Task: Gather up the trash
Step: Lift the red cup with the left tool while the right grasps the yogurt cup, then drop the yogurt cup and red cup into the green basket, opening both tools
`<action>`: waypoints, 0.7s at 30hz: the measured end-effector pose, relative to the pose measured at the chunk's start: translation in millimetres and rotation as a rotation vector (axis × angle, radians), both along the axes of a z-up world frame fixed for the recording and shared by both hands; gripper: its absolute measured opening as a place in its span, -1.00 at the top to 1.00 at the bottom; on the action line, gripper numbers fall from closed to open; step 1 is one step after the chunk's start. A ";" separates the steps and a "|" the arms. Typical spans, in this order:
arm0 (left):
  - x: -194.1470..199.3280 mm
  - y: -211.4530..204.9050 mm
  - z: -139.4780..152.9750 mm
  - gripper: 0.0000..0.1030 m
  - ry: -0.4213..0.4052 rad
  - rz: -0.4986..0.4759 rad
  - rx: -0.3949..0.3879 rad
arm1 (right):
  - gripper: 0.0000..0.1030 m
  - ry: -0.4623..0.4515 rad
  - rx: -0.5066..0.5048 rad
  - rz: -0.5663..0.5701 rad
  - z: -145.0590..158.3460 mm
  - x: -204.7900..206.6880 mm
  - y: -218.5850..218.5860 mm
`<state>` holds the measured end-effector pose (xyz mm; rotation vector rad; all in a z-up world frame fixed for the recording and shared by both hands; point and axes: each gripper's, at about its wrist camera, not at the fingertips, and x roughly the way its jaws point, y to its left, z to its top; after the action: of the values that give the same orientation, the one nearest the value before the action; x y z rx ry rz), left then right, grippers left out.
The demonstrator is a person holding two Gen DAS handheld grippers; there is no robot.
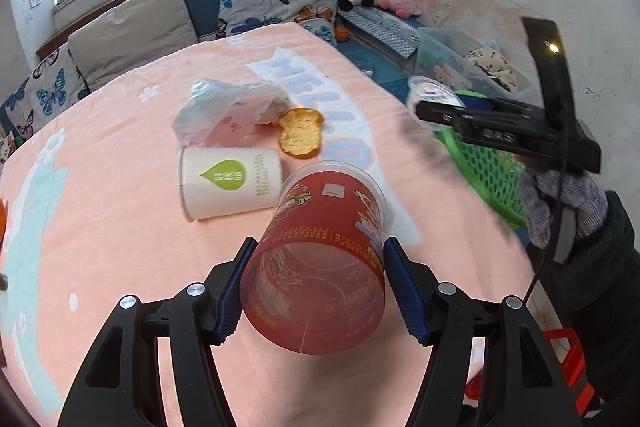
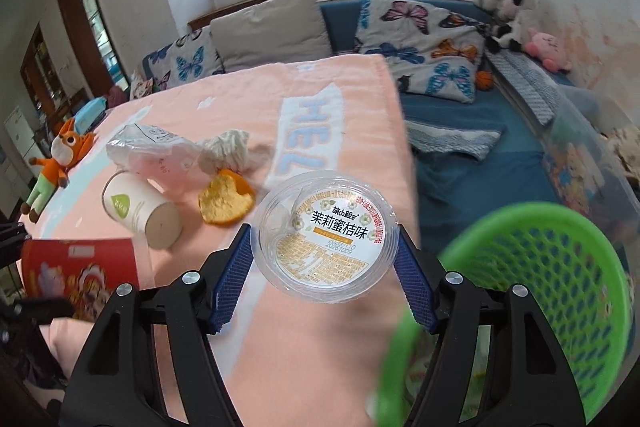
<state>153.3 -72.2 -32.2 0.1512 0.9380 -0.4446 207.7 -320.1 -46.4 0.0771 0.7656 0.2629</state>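
Although both hands are loaded, neither item has reached the green basket, which stands just beside the worktop's near right edge.

Nearest, the left gripper has its fingers clamped on opposite sides of the red tub. It is a thin-walled, see-through plastic container, judged light and apparently empty, stiff enough to carry but liable to dent or slip under a hard squeeze. The side-wall grip near the base looks sound. Its long axis runs away from the gripper, rim pointing to the far side and slightly up, base nearest.

To the right, the right gripper grasps the clear jelly cup across its rim. Judged very light, springy, smooth and slippery; the rim is the stiffest place to hold. It is squat, with no real long axis; the peeled film lid faces up.

Farther out on the worktop lies the white paper cup on its side, long axis left to right, open end to the right. Light and crushable; take it across the middle. Just beyond it rests the orange peel, soft and limp. Farthest are the crumpled plastic bag and the wadded tissue, both flimsy; pinch at a fold.
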 end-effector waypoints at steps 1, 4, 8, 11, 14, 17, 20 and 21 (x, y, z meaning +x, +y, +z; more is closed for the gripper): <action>-2.0 -2.9 1.3 -0.20 -0.003 -0.009 -0.004 | -0.33 0.002 0.002 -0.012 -0.1 -4.3 -5.9; -5.4 -13.4 5.2 -0.20 -0.011 -0.040 -0.016 | -0.33 0.009 0.000 -0.081 0.0 -26.1 -34.5; -4.9 -32.6 11.3 -0.20 -0.020 -0.085 -0.031 | -0.33 0.028 -0.017 -0.179 -5.5 -48.7 -72.0; -3.6 -51.8 17.5 -0.20 -0.035 -0.124 -0.040 | -0.33 0.050 -0.027 -0.252 -12.7 -63.5 -99.7; -2.8 -70.5 22.5 -0.20 -0.044 -0.161 -0.047 | -0.34 0.069 -0.031 -0.304 -20.5 -73.6 -121.2; -0.2 -93.7 24.4 -0.20 -0.046 -0.200 -0.039 | -0.36 0.085 -0.034 -0.346 -28.7 -81.0 -137.1; 2.6 -112.0 23.8 -0.20 -0.046 -0.228 -0.025 | -0.36 0.096 -0.025 -0.373 -36.5 -85.5 -148.9; 4.0 -120.9 23.5 -0.20 -0.048 -0.238 -0.015 | -0.36 0.097 -0.021 -0.385 -38.4 -87.3 -152.3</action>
<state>157.3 -193.1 -8.8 0.2604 0.8726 -0.6648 120.4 -472.4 -84.8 0.2158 0.8327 -0.1157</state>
